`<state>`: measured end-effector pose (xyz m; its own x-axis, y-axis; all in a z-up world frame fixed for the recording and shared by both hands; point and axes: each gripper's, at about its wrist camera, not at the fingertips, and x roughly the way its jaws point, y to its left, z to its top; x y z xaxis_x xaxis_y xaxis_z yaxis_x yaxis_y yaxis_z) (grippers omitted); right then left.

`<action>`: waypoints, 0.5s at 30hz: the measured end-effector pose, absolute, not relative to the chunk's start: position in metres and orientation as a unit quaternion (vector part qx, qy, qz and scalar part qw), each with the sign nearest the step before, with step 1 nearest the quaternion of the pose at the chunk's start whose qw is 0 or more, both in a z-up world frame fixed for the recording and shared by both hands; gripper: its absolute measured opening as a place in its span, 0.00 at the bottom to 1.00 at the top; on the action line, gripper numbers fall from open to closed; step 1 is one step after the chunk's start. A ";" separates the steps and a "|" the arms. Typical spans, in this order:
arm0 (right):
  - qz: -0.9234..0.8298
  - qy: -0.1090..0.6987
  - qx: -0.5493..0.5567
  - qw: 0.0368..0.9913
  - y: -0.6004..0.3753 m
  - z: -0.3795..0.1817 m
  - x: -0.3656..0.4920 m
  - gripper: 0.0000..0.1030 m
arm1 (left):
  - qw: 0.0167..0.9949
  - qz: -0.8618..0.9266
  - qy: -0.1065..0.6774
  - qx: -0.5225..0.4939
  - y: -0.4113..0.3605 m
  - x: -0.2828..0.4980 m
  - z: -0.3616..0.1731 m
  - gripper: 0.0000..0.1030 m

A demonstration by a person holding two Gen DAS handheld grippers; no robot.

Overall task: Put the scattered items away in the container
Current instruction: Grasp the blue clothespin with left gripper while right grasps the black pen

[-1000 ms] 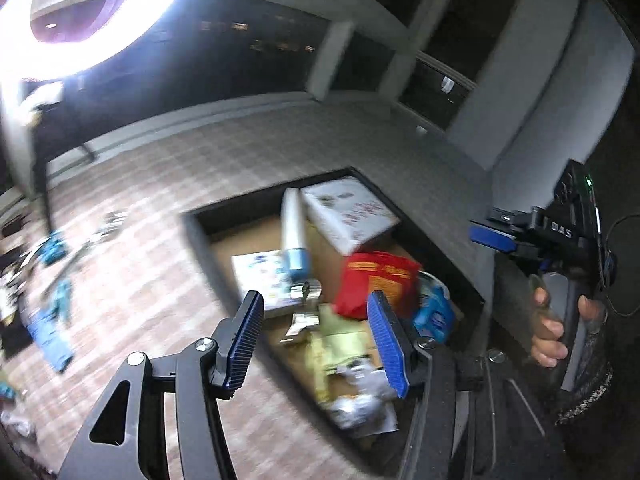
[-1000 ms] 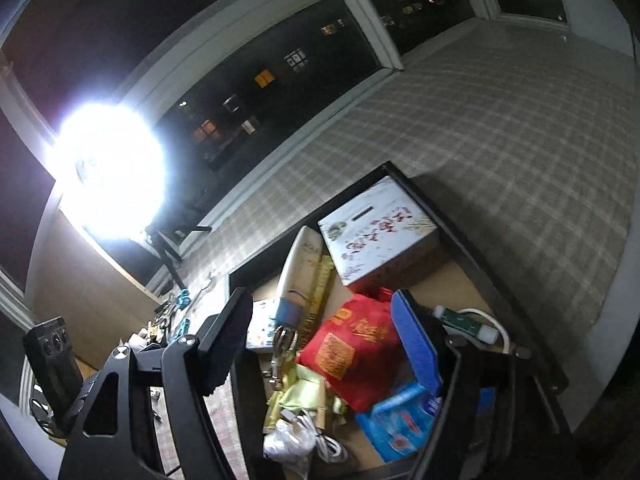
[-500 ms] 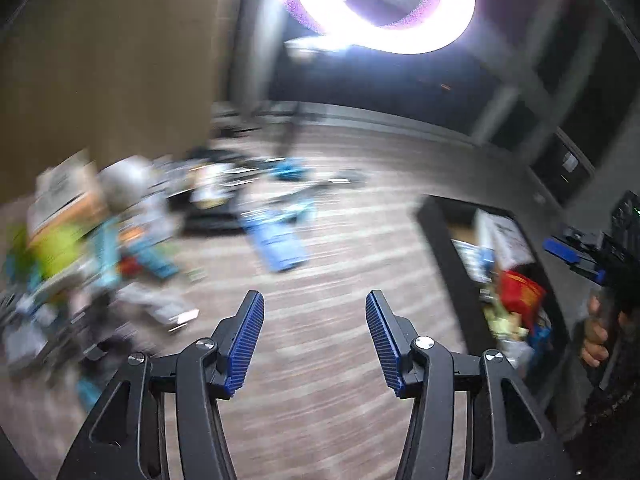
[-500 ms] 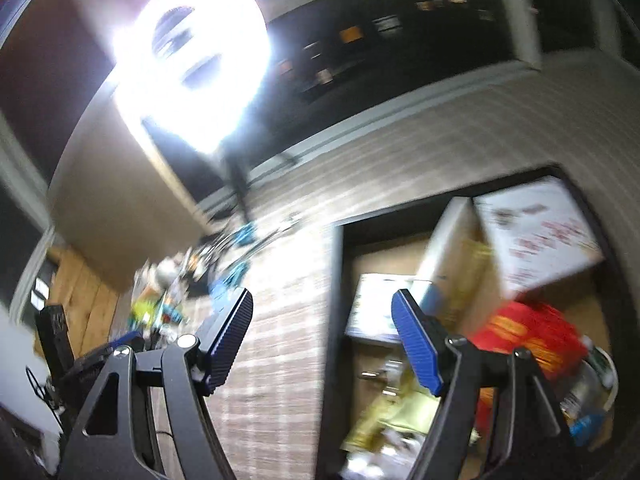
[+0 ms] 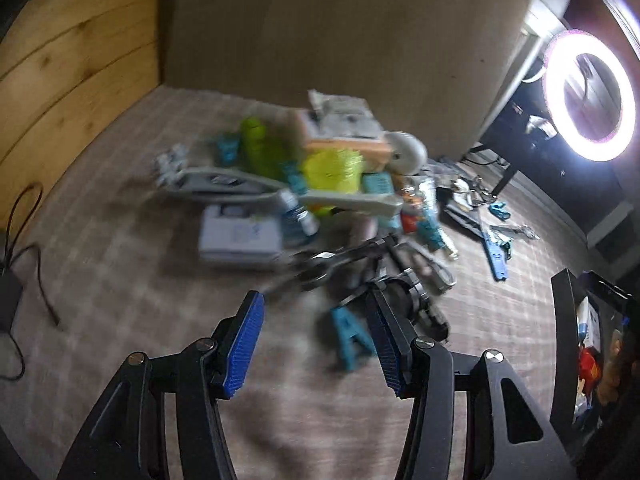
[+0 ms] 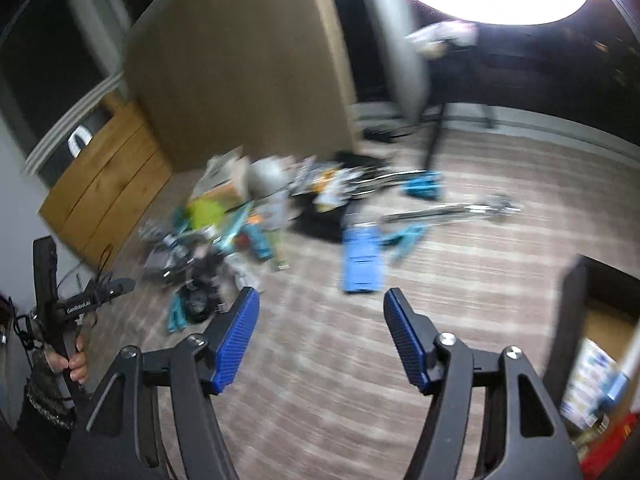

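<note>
Scattered items lie in a blurred pile [image 5: 328,184] on the checked carpet: a yellow-green thing [image 5: 330,170], a white box [image 5: 240,236], an orange box [image 5: 344,136] and a blue flat item [image 5: 496,256]. My left gripper [image 5: 314,304] hangs open over the near edge of the pile with nothing held; a teal clip [image 5: 352,336] lies on the floor beyond its fingers. My right gripper [image 6: 322,300] hovers over bare carpet short of the blue flat item [image 6: 360,260], its jaws closing with nothing between them. The black container [image 6: 576,320] sits at the right edge, partly filled.
A ring light [image 5: 588,96] on a stand glares at the upper right. A wooden cabinet [image 5: 72,40] and a tan wall bound the pile behind. A black cable [image 5: 24,240] lies at the left. The container's rim [image 5: 564,344] shows at the right. A hand [image 6: 76,360] grips the left tool.
Both views swung away from the container to the pile of scattered items on the carpet. The container now sits at each view's right edge. The right jaws have narrowed a little.
</note>
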<state>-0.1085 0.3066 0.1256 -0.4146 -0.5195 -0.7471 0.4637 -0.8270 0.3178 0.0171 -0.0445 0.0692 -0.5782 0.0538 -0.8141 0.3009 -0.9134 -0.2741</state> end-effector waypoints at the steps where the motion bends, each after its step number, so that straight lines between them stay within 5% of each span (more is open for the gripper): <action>1: -0.831 -0.023 0.463 0.308 0.292 0.121 -0.109 0.56 | 0.075 -0.864 0.197 0.457 -0.046 0.021 0.066 0.48; 9: -0.779 0.068 0.497 0.377 0.200 0.072 -0.096 0.43 | 0.050 -0.846 0.220 0.482 -0.027 0.024 0.033 0.41; 15: -0.764 0.122 0.499 0.390 0.162 0.046 -0.093 0.42 | 0.037 -0.848 0.184 0.496 0.010 0.004 0.019 0.41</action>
<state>-0.0928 0.1620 0.0458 -0.1975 -0.4753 -0.8574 0.7183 -0.6654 0.2034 0.0039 0.0099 0.0186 -0.5052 0.1197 -0.8546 0.2445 -0.9299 -0.2747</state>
